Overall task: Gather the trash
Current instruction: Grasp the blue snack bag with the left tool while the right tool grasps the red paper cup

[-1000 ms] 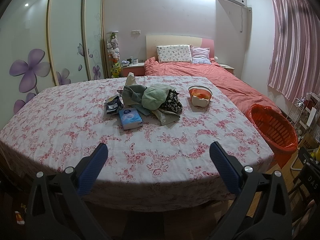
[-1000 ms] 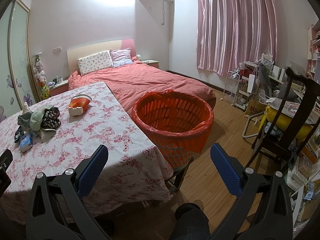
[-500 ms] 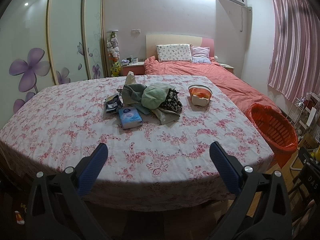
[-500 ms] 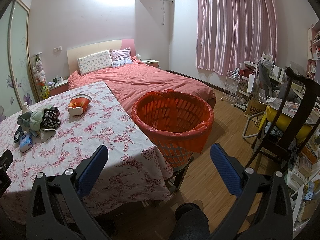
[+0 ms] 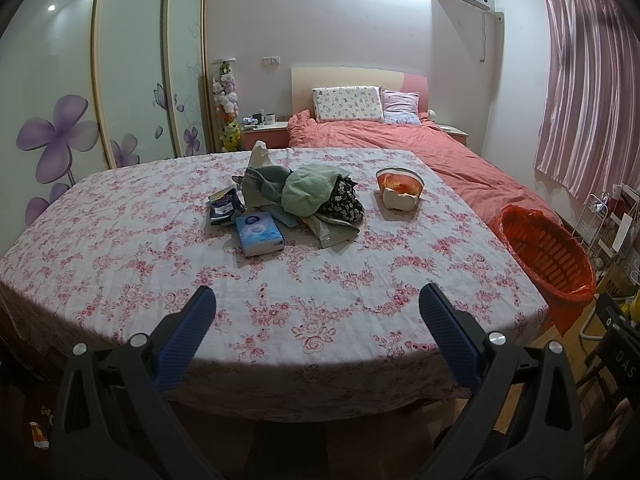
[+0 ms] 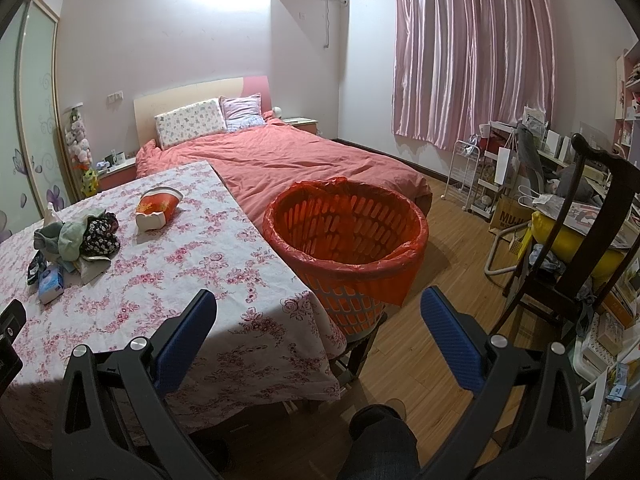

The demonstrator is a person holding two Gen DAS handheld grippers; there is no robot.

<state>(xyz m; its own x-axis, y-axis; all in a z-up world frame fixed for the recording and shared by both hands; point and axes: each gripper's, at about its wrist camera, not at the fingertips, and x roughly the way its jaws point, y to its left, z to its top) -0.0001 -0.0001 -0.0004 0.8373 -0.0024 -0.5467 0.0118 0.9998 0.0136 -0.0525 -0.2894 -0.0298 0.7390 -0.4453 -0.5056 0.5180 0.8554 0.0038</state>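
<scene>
Trash sits bunched at the middle of the desk (image 5: pixel 120 240), which is draped in a white cloth printed with pink roses. We hold both claws back from the near edge, and neither has anything between its blue pads. The left claw (image 5: pixel 316 304) is spread wide and points straight at the pile, which we judge puts it in line for a first reach. The right claw (image 6: pixel 318 308), equally spread, faces the orange slatted plastic basket lined with an orange bag (image 6: pixel 346 236). The basket stands just beside the right edge of the desk, so we judge that a short swing would carry anything picked up over its open mouth.

The pile itself is mixed. Nearest us lies a pale blue soft tissue packet (image 5: pixel 259 234), with a dark crumpled snack wrapper (image 5: pixel 224 205) just to its left and slightly farther. Behind them, a green cloth bundle (image 5: pixel 308 194) leans against a black flowered fabric piece (image 5: pixel 344 202), with flattened grey-beige packaging (image 5: pixel 332 230) underneath. Well apart to the right lies a tipped orange and white paper noodle cup (image 5: pixel 400 190), its mouth facing us. The cup looks light and stiff, while the wrappers look flat and hard to pinch.
</scene>
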